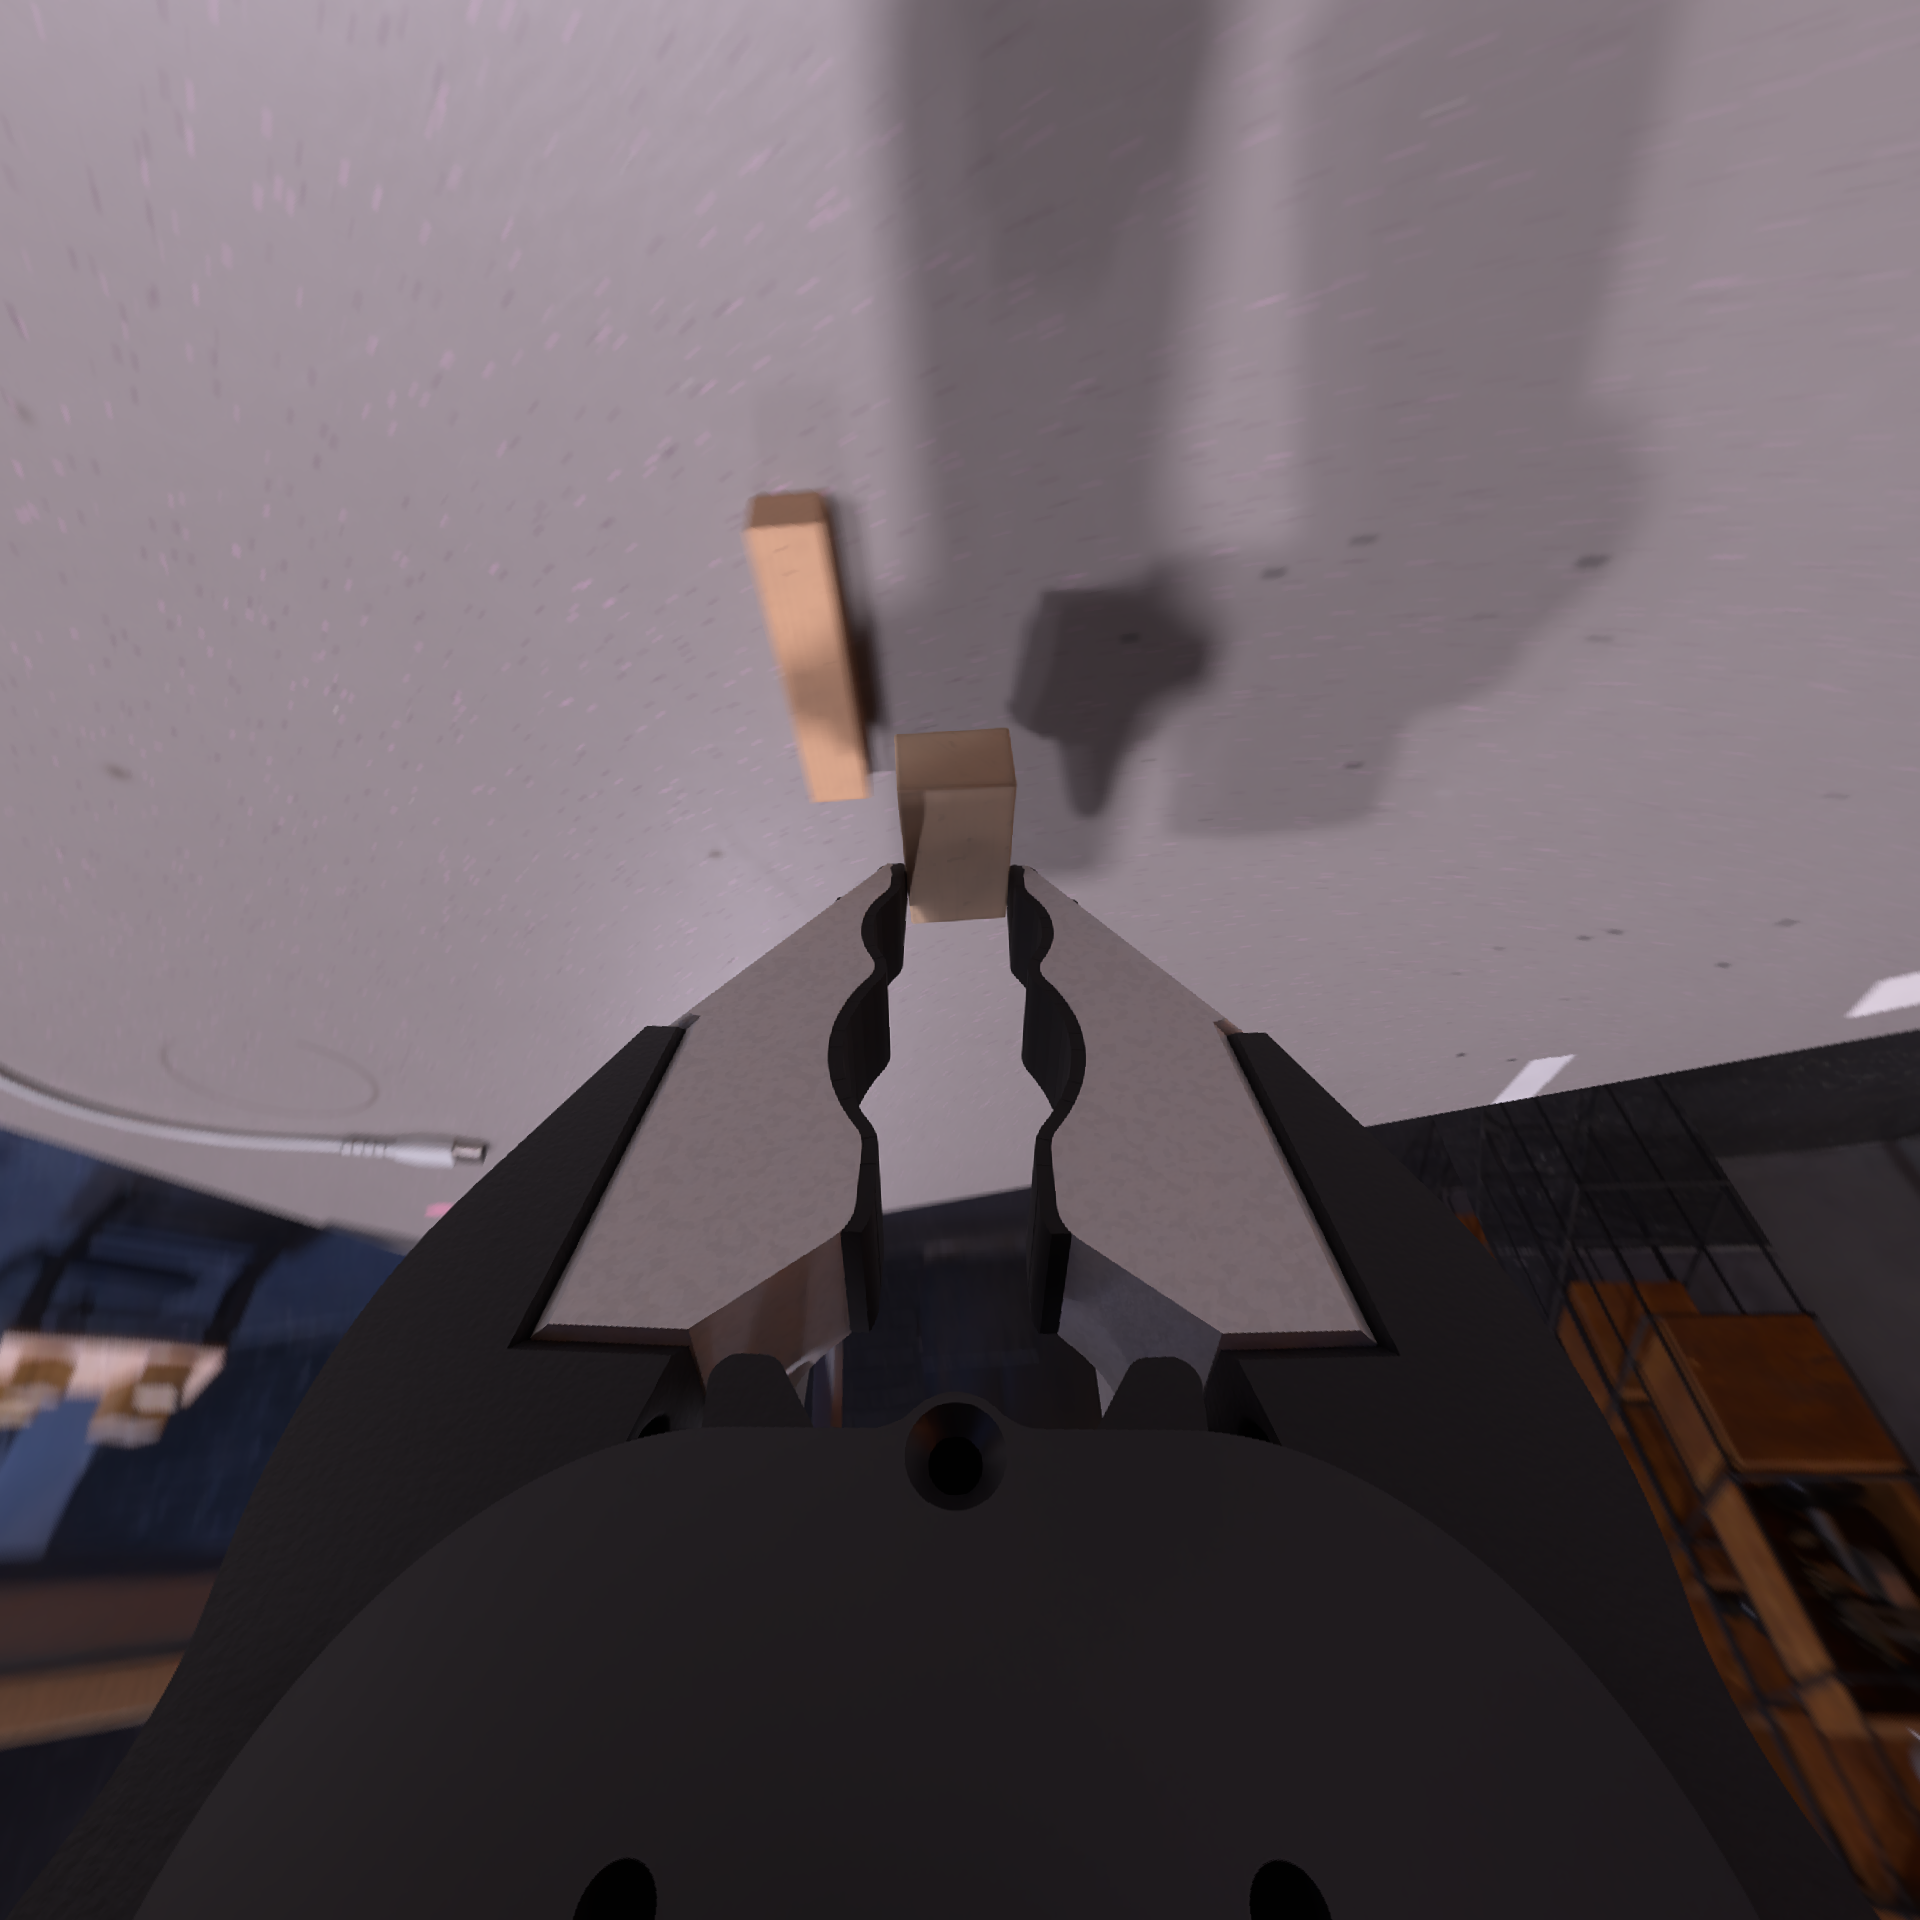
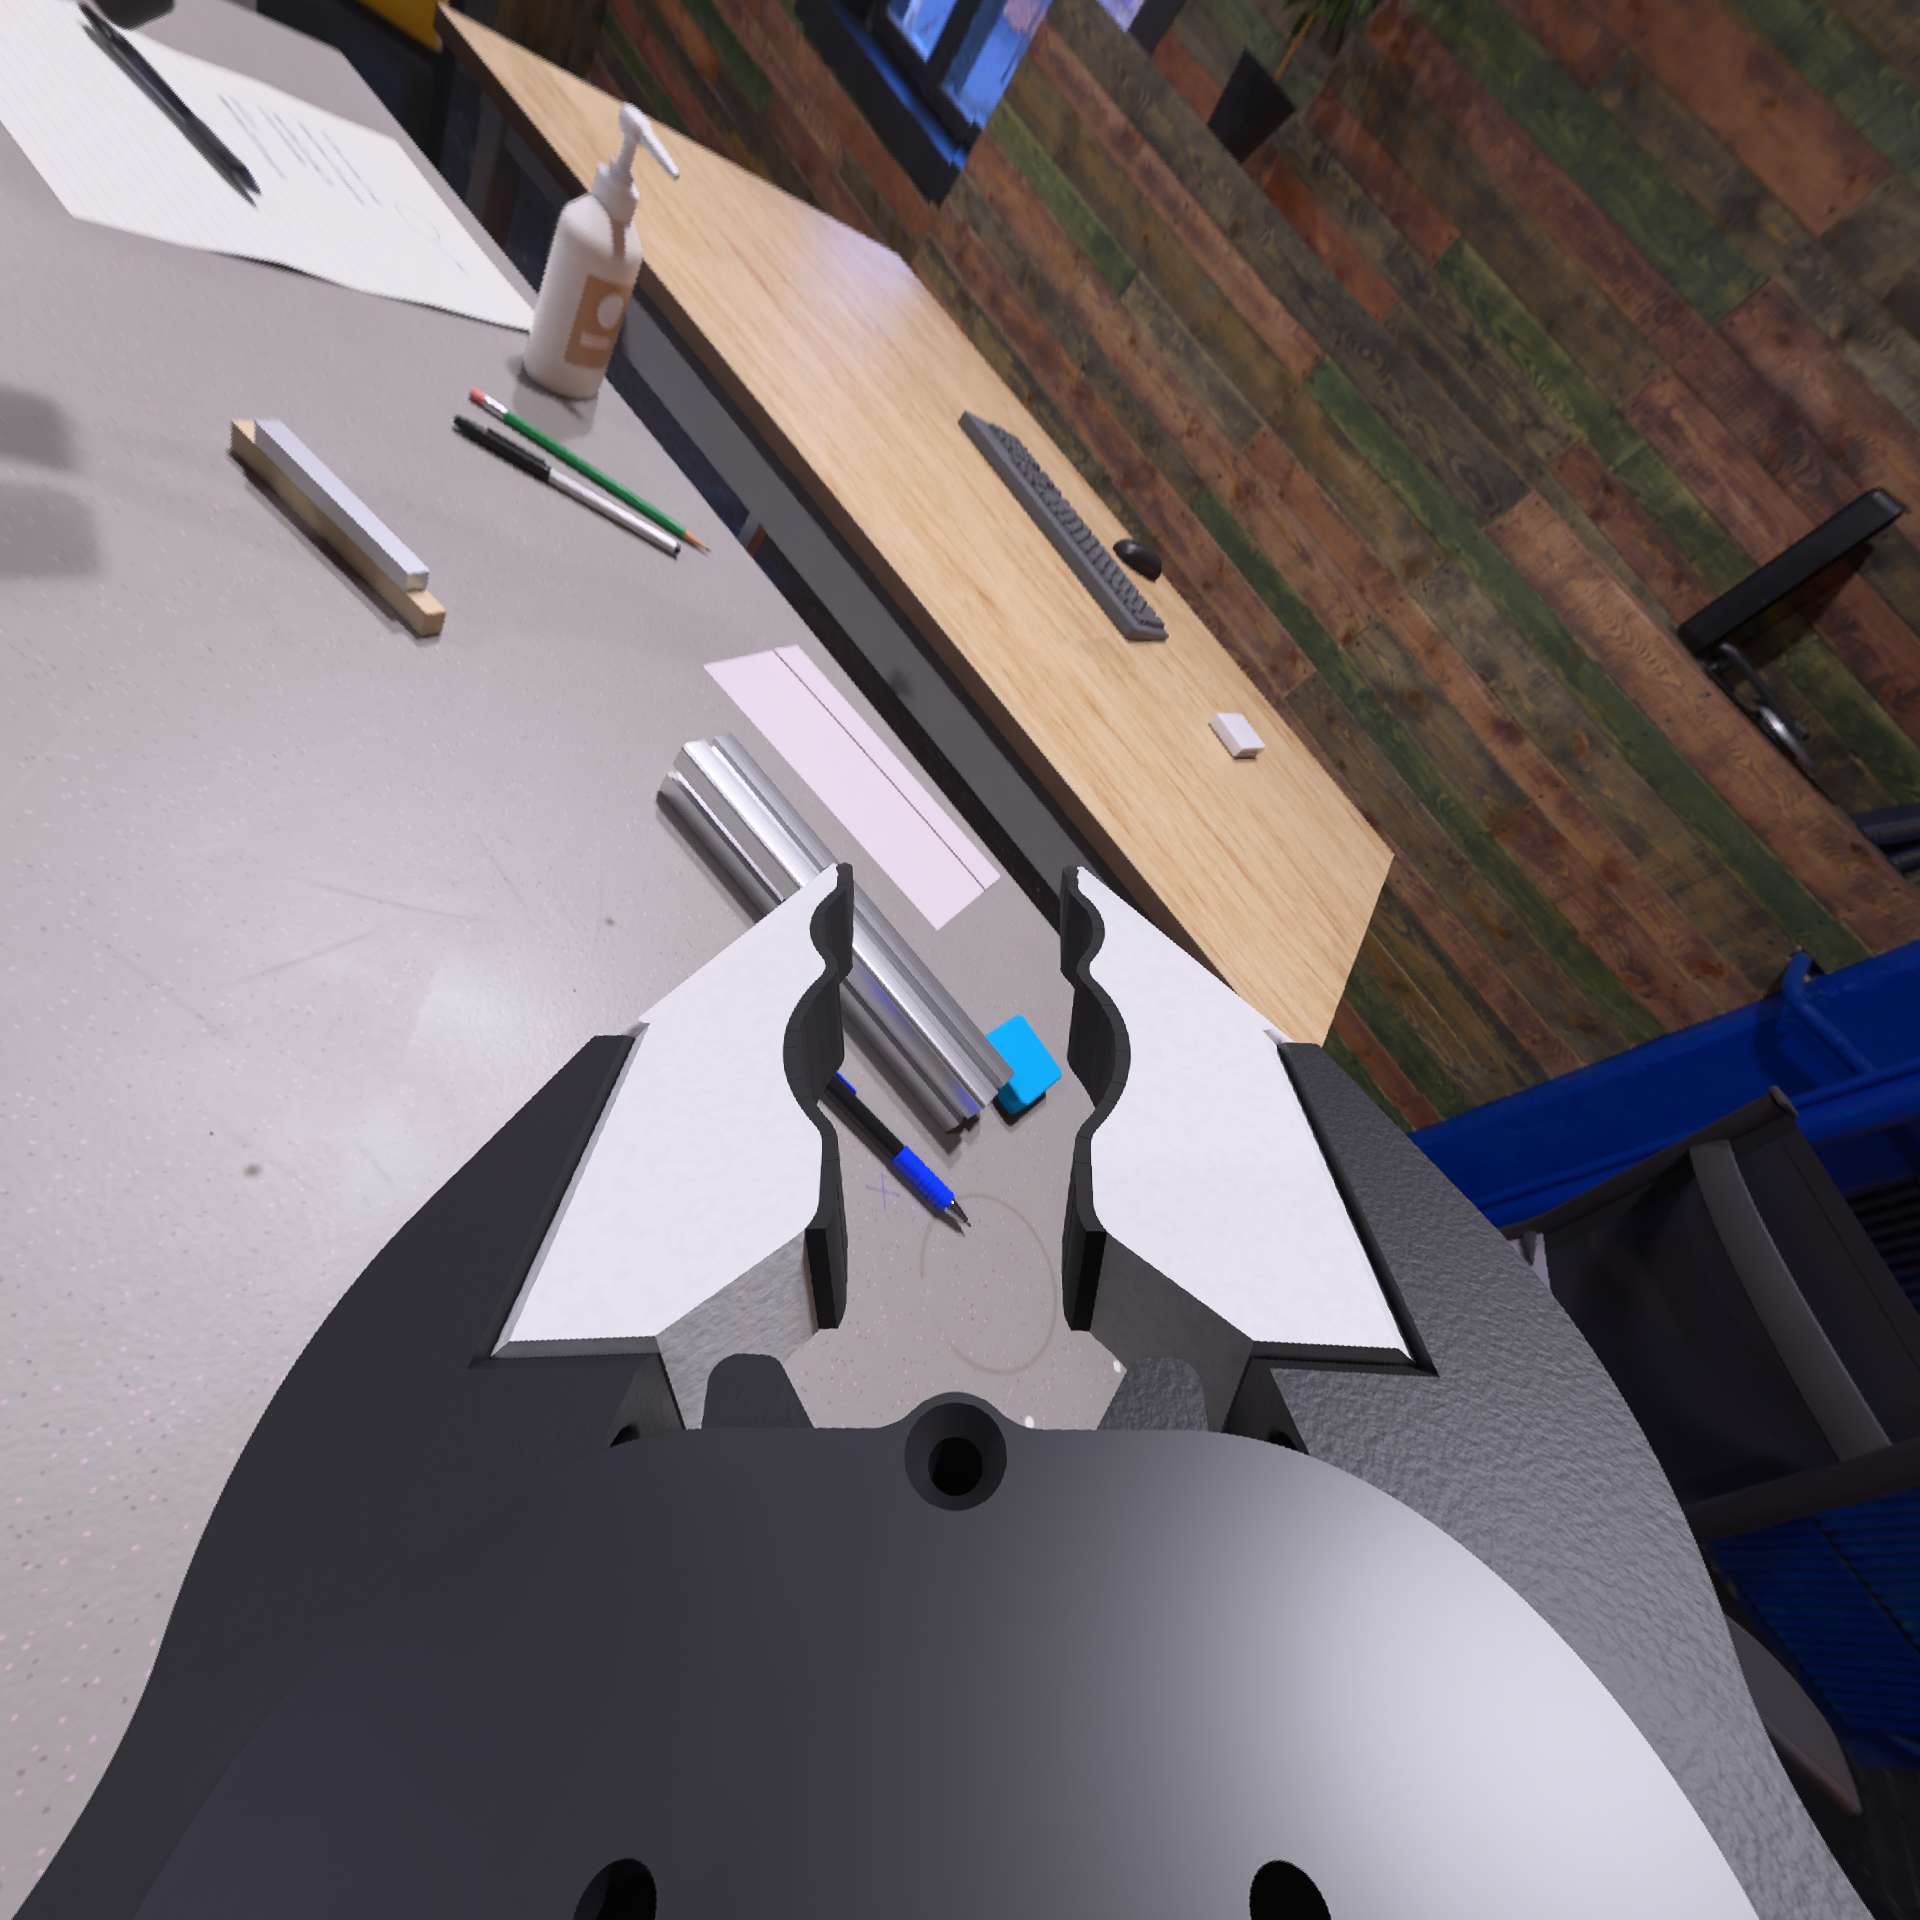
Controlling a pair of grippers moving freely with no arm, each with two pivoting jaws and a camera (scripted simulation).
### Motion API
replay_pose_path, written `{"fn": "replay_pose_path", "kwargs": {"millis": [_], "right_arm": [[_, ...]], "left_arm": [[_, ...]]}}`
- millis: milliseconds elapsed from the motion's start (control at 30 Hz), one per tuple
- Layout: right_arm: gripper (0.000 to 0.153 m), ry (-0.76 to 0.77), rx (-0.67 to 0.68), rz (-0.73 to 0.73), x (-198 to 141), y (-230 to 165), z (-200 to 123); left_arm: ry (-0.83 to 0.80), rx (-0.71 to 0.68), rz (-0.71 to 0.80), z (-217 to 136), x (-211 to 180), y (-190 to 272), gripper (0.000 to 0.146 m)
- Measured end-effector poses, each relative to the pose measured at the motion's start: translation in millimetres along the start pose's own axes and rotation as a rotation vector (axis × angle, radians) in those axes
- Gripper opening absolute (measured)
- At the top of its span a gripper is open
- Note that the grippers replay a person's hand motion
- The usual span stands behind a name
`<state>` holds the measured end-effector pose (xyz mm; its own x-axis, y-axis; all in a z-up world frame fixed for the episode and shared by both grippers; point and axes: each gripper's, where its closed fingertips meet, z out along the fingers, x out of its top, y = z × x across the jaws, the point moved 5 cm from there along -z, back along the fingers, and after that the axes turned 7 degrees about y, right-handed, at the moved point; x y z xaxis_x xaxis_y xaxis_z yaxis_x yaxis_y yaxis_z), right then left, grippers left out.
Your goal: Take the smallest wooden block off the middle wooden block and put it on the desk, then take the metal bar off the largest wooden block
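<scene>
Holding the smallest wooden block (image 1: pixel 956 831) pinched at my left gripper (image 1: pixel 958 896) tips, lifted clear above the grey desk (image 1: pixel 416 520). Grip is only on the block's near end, so it's a shallow hold. The middle wooden block (image 1: pixel 808 646) lies flat on the desk just left of it, nothing on top now.

Next, as I judge it: lower straight down onto bare desk to the right of the middle block, keep the block level, release only once it's seated. No twisting, a tip-only pinch could let it pivot. Stay off the middle block's edge when descending.

My right gripper (image 2: pixel 956 894) is spread, holding nothing, hovering over clutter. The metal bar (image 2: pixel 343 499) sits along the largest wooden block (image 2: pixel 421 608), well off to its left with open desk between.

Around: silver profile (image 2: pixel 821 925) directly under the right fingers, blue eraser (image 2: pixel 1023 1062), blue pen (image 2: pixel 904 1158), white card (image 2: pixel 852 779). Pencil (image 2: pixel 587 473), a black pen (image 2: pixel 561 483) and the pump bottle (image 2: pixel 587 281) sit just beyond the bar, so approach from the near side. Cable (image 1: pixel 343 1143) near the desk edge on the left side, not in the way.
</scene>
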<state>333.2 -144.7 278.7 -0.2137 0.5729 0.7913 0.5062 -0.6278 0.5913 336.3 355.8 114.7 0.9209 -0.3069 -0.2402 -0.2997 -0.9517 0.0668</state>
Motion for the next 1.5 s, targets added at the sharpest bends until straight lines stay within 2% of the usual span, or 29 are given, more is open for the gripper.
{"fn": "replay_pose_path", "kwargs": {"millis": [100, 200, 267, 333, 400, 500, 567, 667, 733, 833, 1067, 1133, 1200, 1300, 1367, 1500], "right_arm": [[0.040, 0.034, -0.006, 0.006, 6, 2, -7], [0.040, 0.038, -0.016, -0.014, 12, 1, -12], [0.040, 0.058, -0.005, -0.032, 19, -3, -14], [0.040, 0.084, 0.013, -0.049, 25, -9, -15], [0.040, 0.094, 0.029, -0.069, 29, -14, -15], [0.040, 0.066, 0.016, -0.102, 27, -16, -15], [0.039, 0.008, -0.019, -0.114, 18, -10, -18], [0.039, -0.041, -0.062, -0.100, 4, 5, -25], [0.040, -0.056, -0.100, -0.077, -5, 17, -31], [0.040, -0.066, -0.119, -0.053, -15, 27, -36], [0.040, -0.082, -0.090, -0.035, -27, 31, -35], [0.040, -0.090, -0.079, -0.033, -30, 30, -34], [0.040, -0.096, -0.080, -0.038, -31, 31, -33], [0.040, -0.094, -0.094, -0.055, -30, 32, -36], [0.040, -0.084, -0.106, -0.058, -28, 33, -39], [0.040, -0.079, -0.131, -0.064, -27, 36, -43]], "left_arm": [[0.182, -0.044, 0.106, -34, 0, 39, 0.019], [0.446, -0.165, 0.306, -76, -10, 111, 0.019], [0.668, -0.204, 0.471, -90, -18, 164, 0.019], [0.857, -0.266, 0.628, -81, -18, 216, 0.019], [0.991, -0.354, 0.732, -53, -1, 263, 0.019], [1.019, -0.478, 0.815, 3, 36, 320, 0.019], [1.020, -0.479, 0.860, 27, 57, 341, 0.019], [1.064, -0.356, 0.926, 38, 78, 349, 0.019], [1.038, -0.292, 0.957, 47, 87, 352, 0.019], [0.951, -0.294, 0.962, 60, 93, 356, 0.019], [0.962, -0.271, 0.941, 69, 91, 357, 0.019], [0.942, -0.252, 0.937, 70, 89, 354, 0.043], [0.915, -0.143, 0.946, 65, 88, 346, 0.066], [0.945, 0.074, 0.996, 39, 84, 328, 0.068], [0.970, 0.351, 1.051, 12, 83, 309, 0.067], [0.980, 1.039, 1.209, -40, 78, 272, 0.059]]}}
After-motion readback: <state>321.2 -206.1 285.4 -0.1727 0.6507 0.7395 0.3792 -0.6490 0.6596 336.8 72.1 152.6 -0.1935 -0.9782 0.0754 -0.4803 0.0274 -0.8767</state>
